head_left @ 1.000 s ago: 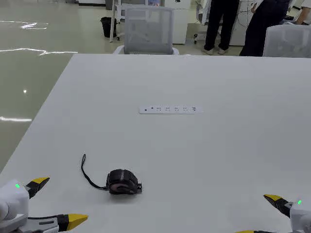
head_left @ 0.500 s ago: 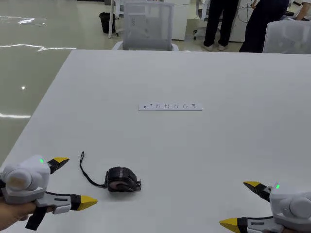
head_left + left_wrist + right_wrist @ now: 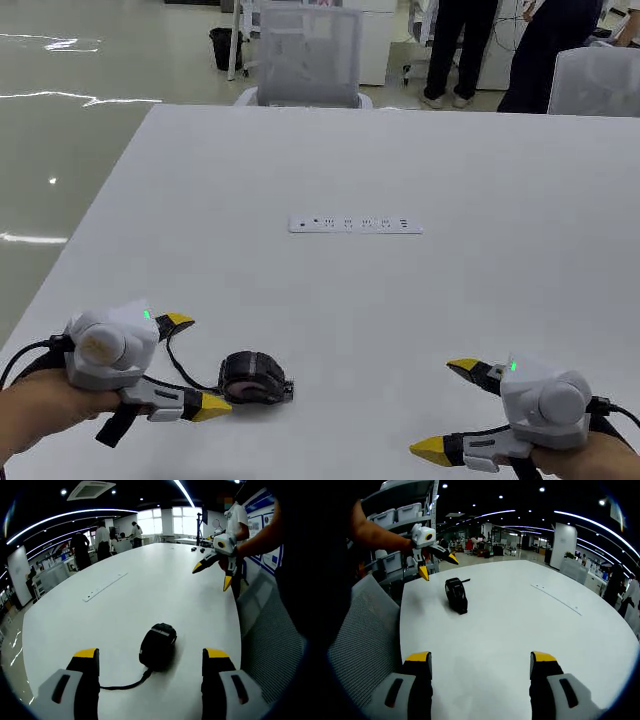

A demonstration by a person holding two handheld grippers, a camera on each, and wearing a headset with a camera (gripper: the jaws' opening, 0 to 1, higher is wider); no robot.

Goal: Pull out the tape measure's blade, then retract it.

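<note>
Head view: rounded black tape [image 3: 254,377] lies near the smooth white desk's [image 3: 420,300] front-left corner.
Left gripper [image 3: 198,362] and right gripper [image 3: 442,409] gape, yellow-tipped.

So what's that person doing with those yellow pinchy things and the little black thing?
A person holds a two-jaw tool in each hand at a white table. The left tool is open, with the black tape measure just ahead of its jaws, not gripped. The right tool is open too, off to the side, holding nothing. The tape measure's blade is not pulled out yet.
</note>
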